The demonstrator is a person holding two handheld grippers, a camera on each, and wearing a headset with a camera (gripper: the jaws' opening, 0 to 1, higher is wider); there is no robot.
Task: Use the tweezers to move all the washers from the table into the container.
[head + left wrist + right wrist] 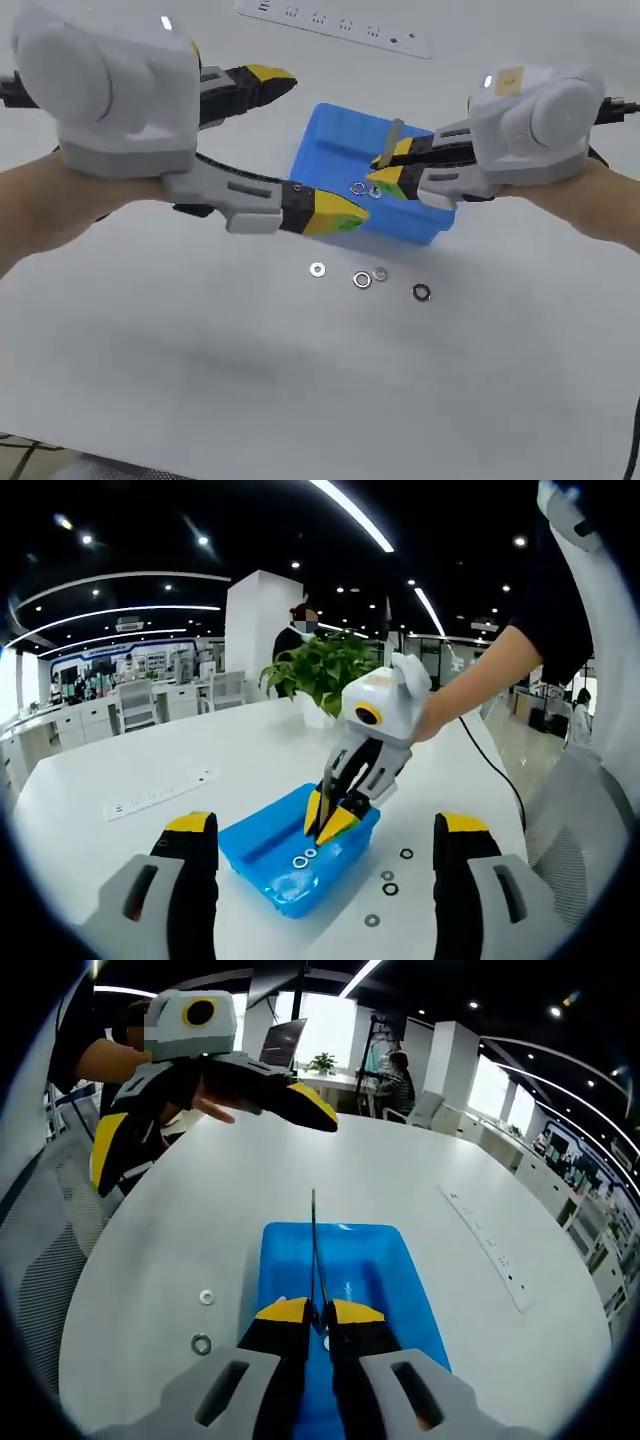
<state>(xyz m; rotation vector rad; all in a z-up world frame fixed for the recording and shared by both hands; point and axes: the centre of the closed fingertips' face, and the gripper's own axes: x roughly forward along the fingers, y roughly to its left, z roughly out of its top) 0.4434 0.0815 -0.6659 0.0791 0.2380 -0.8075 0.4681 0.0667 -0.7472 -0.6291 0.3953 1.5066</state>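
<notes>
Four loose washers; right tool clamps tweezers.

Thin grey tweezers stood clamped in the right tongs, above the blue rectangular container. Two washers lay inside it, just beside those tongs' tips. Four loose washers, one dark, lay on the table near the tips.
</notes>
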